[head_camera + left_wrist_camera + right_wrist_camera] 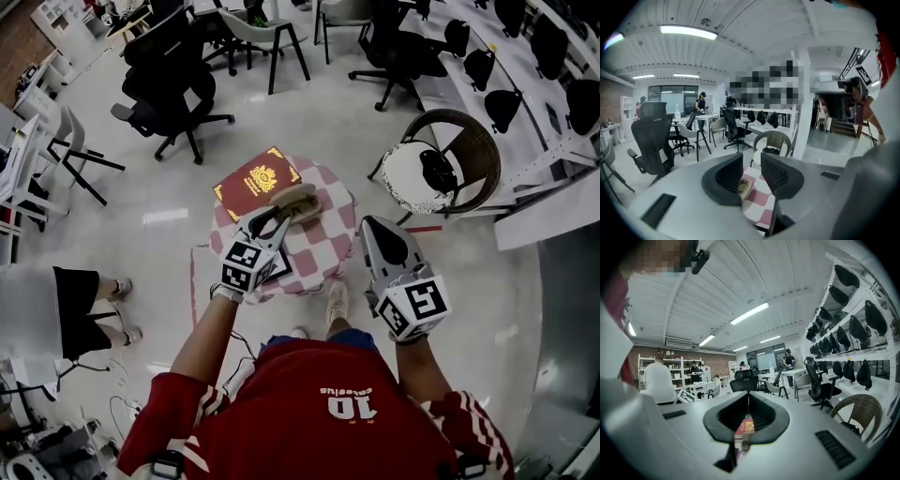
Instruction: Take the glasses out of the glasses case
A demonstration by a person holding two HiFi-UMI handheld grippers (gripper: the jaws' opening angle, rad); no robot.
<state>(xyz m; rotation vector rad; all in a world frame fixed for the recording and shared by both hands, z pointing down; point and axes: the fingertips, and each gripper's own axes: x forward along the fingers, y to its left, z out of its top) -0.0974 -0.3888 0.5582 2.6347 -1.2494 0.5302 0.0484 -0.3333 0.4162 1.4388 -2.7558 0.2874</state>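
Table (323, 258) in checked cloth is carrying the tan glasses case (298, 200) at its far edge, lying crosswise just ahead of the left gripper (281, 217), whose jaws are standing apart and gripping nothing, while the right gripper (375, 227) is hanging clenched farther off.

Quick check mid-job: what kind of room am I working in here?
Probably an open-plan office or lab workspace: wheeled office chairs, white wall racks hung with black gear, and people at desks farther back.
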